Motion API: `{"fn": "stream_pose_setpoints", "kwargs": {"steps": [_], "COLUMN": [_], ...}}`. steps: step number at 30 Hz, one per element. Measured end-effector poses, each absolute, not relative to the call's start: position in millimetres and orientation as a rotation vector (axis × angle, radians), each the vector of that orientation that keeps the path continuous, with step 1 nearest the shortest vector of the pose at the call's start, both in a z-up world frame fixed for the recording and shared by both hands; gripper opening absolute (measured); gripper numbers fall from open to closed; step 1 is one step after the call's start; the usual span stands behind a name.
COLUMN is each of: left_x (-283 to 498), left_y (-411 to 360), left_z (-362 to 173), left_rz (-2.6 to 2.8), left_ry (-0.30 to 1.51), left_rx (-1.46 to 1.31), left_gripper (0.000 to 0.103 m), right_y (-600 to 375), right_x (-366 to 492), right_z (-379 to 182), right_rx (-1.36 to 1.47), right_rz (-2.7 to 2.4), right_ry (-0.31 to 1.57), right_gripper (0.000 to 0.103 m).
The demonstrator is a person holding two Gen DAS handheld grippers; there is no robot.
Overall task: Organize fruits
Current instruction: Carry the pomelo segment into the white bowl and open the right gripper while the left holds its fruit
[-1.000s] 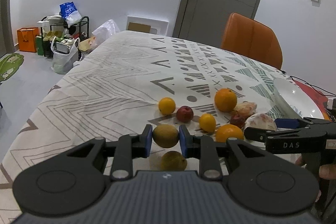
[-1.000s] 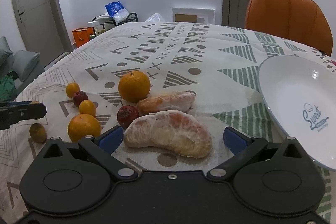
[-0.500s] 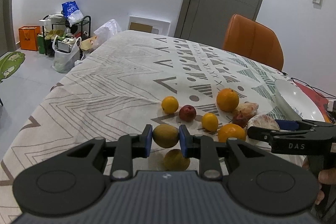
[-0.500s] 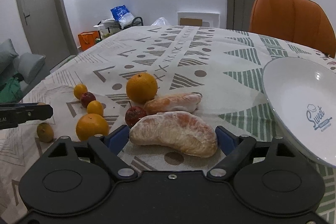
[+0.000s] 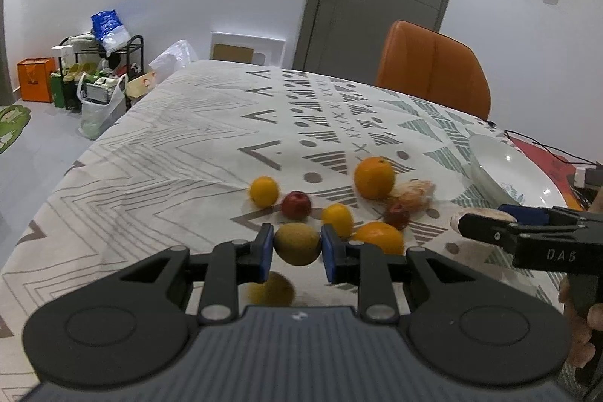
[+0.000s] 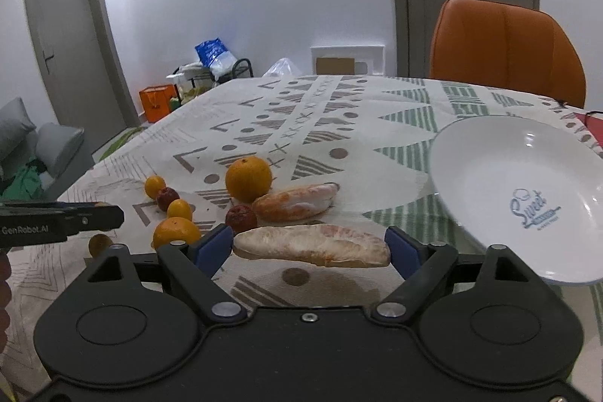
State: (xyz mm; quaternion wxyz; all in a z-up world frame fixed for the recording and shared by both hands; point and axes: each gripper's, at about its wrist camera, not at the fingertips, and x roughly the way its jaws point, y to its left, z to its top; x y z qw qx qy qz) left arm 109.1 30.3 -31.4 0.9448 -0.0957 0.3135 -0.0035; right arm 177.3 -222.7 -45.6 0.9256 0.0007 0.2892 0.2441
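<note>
Gripping a round, matte brownish-green fruit point(image 5: 297, 243) between its blue pads, your left gripper point(image 5: 296, 246) is holding it above the patterned tablecloth point(image 5: 181, 153). Your right gripper point(image 6: 311, 246) is pinching a long, pithy peeled pomelo segment point(image 6: 311, 246) end to end, lifted left of the glossy white bowl point(image 6: 486, 176), which is holding nothing.

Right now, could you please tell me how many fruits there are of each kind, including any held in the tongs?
Large oranges: 2
Small yellow-orange citrus: 2
Small red fruits: 2
Brownish-green fruits: 2, one held in the left tongs
Peeled citrus segments: 2, one held in the right tongs
Total: 10
</note>
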Motion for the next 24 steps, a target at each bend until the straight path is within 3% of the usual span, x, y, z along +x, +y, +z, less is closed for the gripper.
{"fn": "stream_pose_setpoints", "kwargs": {"steps": [24], "left_x": [131], "left_y": [-41], "left_z": [-16], "left_rz": [-0.103], "left_ry": [0.611], "left_rx": [-0.091], "left_gripper": [0.025], "right_y": [-300], "right_x": [173], "right_z": [-31], "right_rx": [0.11], "right_rz": [0.409], "right_ry": [0.496], "right_gripper": [0.084]}}
